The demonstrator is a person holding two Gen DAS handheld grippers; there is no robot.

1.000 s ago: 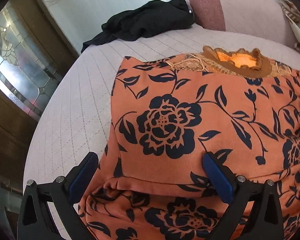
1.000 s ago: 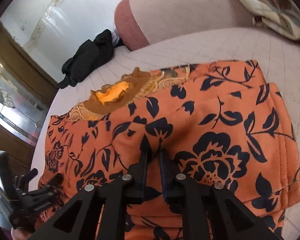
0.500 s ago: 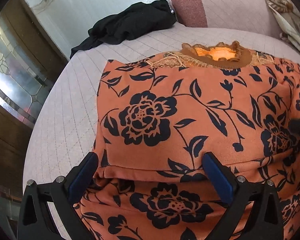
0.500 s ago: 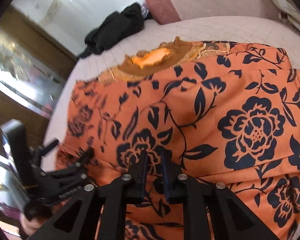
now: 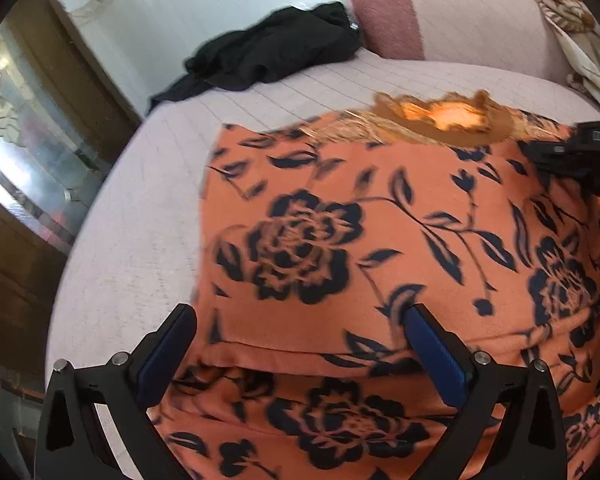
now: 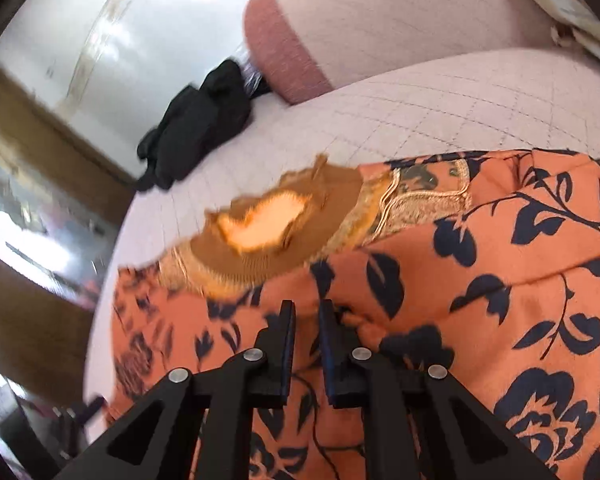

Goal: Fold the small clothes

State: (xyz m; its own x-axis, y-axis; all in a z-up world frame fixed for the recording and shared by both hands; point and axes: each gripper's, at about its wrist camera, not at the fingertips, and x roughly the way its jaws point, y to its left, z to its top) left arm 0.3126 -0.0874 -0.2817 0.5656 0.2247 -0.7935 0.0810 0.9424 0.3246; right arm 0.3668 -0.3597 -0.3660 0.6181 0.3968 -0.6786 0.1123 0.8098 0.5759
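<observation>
My left hand-held gripper [image 5: 300, 320] hangs with its jaws wide apart over the near fold of the orange garment [image 5: 380, 240], holding nothing. My right hand-held gripper [image 6: 306, 312] has its jaws nearly together, with only a narrow slit between them; I cannot tell whether a pinch of cloth sits in that slit or whether it only presses down on the garment.

The garment lies on the bed [image 5: 140, 220], already folded over itself: a hem edge crosses just ahead of my left fingers, with another layer showing beneath it. The brown neckline [image 6: 268, 232] lies at the far edge.

In the last second my right gripper has travelled forward across the cloth. A second ago it was back near the lower hem, and now it is close behind the neckline, while my left view has pulled back a little and shows more bare bed on the left. The right gripper's body now shows at the right edge of the left view, up by the collar. The folded layer has kept its shape meanwhile, so I judge this a smoothing or checking pass rather than a new fold.

That suggests the lengthwise fold is done and the next fold, end to end, is near. The black clothing [image 5: 268, 56] lies well apart by the cushion [image 5: 384, 8], untouched.
</observation>
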